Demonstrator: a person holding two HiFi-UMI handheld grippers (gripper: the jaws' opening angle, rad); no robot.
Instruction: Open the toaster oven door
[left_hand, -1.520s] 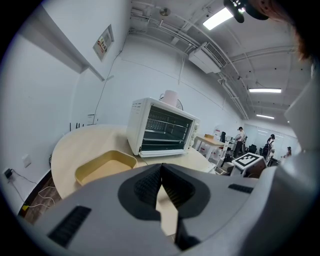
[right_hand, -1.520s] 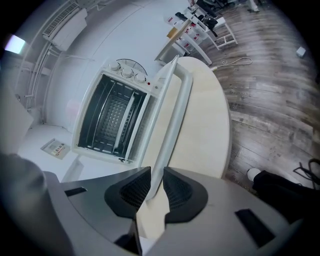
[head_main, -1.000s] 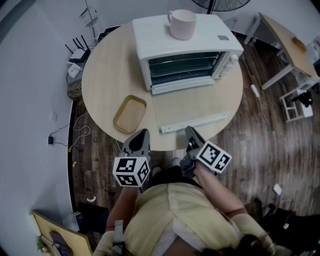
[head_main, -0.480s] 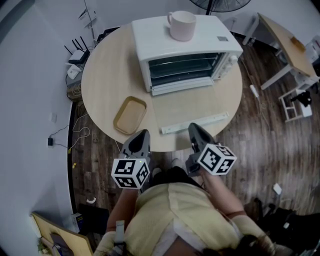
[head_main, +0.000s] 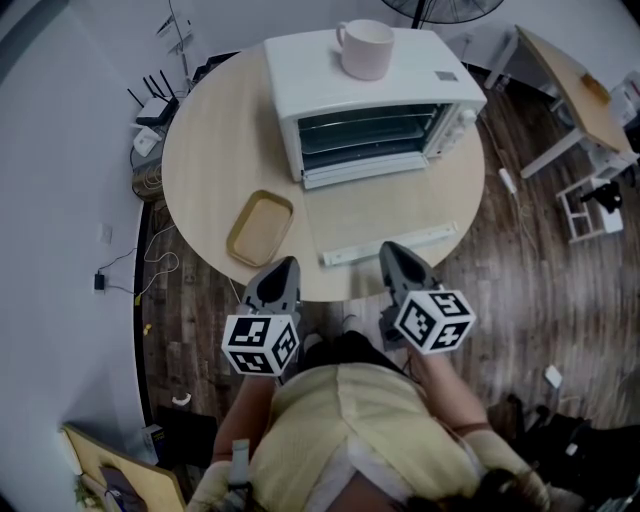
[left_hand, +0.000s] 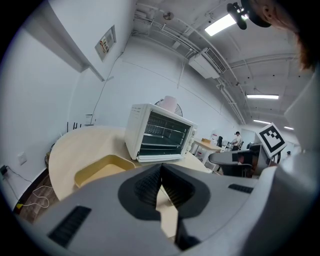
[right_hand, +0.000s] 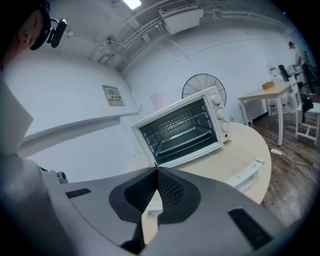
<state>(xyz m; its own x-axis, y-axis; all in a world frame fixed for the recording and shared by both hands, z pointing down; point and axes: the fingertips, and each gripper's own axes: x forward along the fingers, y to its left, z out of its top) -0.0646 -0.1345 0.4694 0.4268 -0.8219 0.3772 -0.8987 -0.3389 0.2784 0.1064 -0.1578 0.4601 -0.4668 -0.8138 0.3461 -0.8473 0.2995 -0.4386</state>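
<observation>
The toaster oven (head_main: 370, 95) stands at the far side of the round counter (head_main: 220, 140). Its glass door (head_main: 375, 215) lies folded down flat on the wood, white handle (head_main: 392, 245) toward the person, and the racks inside are bare. I judge the opening done. A mug (head_main: 365, 48) sits on the oven's roof, and a shallow tray (head_main: 260, 228) lies left of the door. The right gripper (head_main: 393, 256) and left gripper (head_main: 283, 270) hang by the counter's near edge, both closed on nothing, likely because nothing needs holding.

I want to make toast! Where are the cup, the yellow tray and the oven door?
cup (head_main: 365, 58), head view, its side wall.
yellow tray (head_main: 259, 227), head view, its bare middle.
oven door (head_main: 390, 245), head view, its white handle bar.
</observation>
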